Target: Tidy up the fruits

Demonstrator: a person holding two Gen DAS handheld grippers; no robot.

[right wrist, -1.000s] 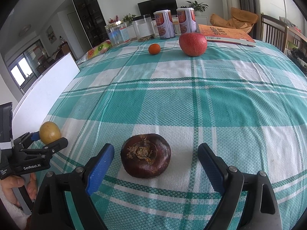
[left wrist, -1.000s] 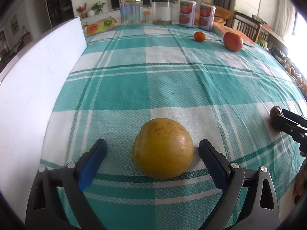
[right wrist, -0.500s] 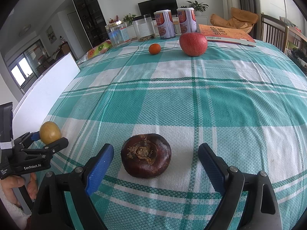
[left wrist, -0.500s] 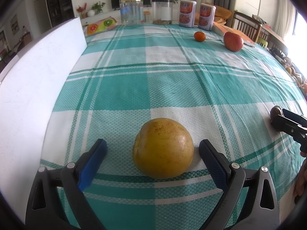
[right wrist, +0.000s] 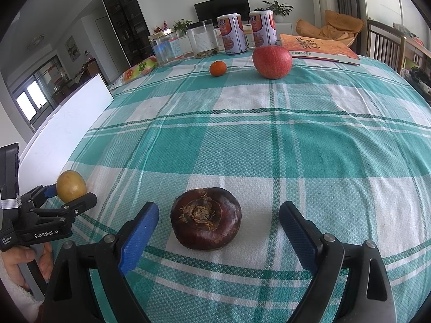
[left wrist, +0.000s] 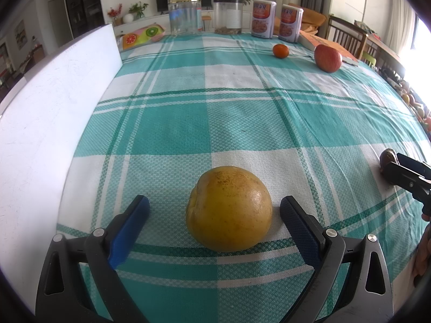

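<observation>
Fruits sit ready on the checked tablecloth (left wrist: 242, 123): yellow fruit (left wrist: 229, 208) between my left gripper (left wrist: 214, 212) pads, dark fruit (right wrist: 206, 218) between my right gripper (right wrist: 218, 216), both spread wide, untouched, so I'd close next

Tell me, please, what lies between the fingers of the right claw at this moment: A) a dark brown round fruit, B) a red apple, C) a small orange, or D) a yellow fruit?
A: the dark brown round fruit sits on the tablecloth between the open blue fingers of the right claw, touching neither; the yellow fruit lies at the left claw.
</observation>
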